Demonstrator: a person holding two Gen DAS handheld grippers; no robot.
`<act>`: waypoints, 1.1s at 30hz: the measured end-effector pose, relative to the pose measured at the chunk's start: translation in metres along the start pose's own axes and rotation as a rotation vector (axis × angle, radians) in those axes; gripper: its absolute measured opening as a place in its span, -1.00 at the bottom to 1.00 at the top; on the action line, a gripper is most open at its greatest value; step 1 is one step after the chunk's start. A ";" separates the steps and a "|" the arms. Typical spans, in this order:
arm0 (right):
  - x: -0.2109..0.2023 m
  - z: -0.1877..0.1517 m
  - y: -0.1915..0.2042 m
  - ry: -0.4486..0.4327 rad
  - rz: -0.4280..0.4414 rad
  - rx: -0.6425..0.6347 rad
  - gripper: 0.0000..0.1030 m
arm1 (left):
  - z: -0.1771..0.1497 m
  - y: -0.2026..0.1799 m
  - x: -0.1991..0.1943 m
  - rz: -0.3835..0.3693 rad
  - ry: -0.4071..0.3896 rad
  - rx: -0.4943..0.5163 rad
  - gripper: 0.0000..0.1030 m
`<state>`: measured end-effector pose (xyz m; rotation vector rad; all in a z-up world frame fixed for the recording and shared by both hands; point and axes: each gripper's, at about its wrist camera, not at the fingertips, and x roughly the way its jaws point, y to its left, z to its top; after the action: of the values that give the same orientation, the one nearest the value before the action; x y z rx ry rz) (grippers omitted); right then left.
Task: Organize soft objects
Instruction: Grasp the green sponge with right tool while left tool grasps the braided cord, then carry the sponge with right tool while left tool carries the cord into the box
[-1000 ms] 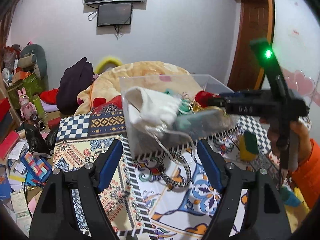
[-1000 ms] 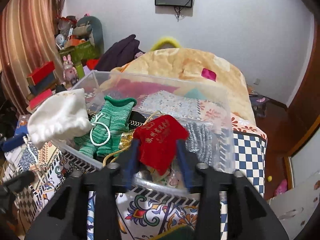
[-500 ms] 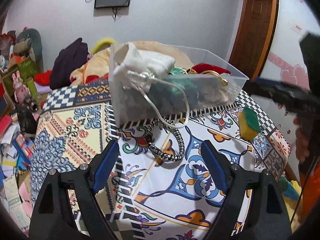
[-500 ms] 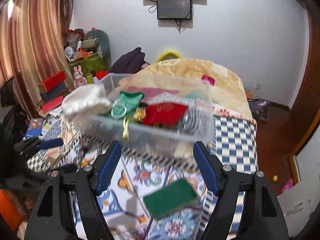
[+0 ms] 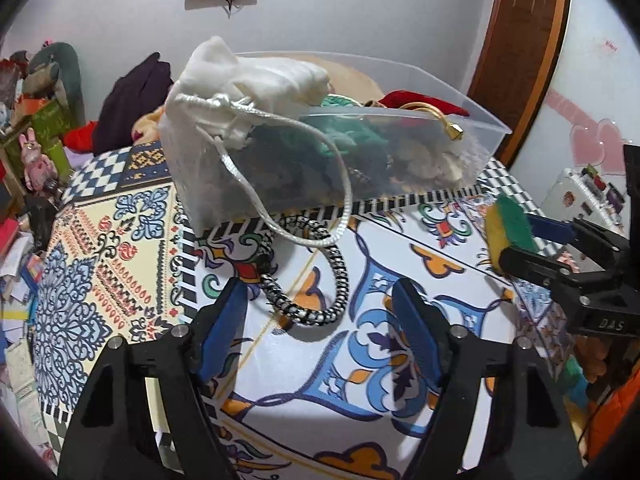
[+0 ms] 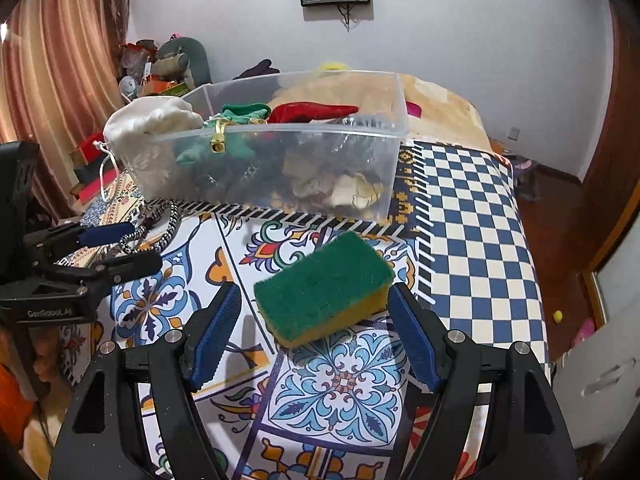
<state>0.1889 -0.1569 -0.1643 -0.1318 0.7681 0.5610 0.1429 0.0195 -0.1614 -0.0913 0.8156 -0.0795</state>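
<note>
Green-topped yellow sponge lies flat on the patterned desk, between the gaping fingers of the right tongs, touching neither. Its long axis runs from near left to far right. Beyond it stands a clear plastic bin of soft things. The left tongs are also spread wide, empty, just short of a black-and-white braided cord.

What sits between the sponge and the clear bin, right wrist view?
Nothing: only bare patterned tablecloth separates the sponge from the clear bin in the right wrist view; the black-and-white cord lies off to the left.
</note>
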 end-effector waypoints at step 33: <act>-0.052 0.025 0.014 -0.186 0.013 -0.054 -0.13 | 0.003 -0.032 -0.069 -0.044 -0.177 0.080 -0.79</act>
<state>0.1670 -0.1602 -0.1089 -0.1227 0.5732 0.5981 0.0969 -0.0053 -0.1060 -0.0399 0.6334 -0.1432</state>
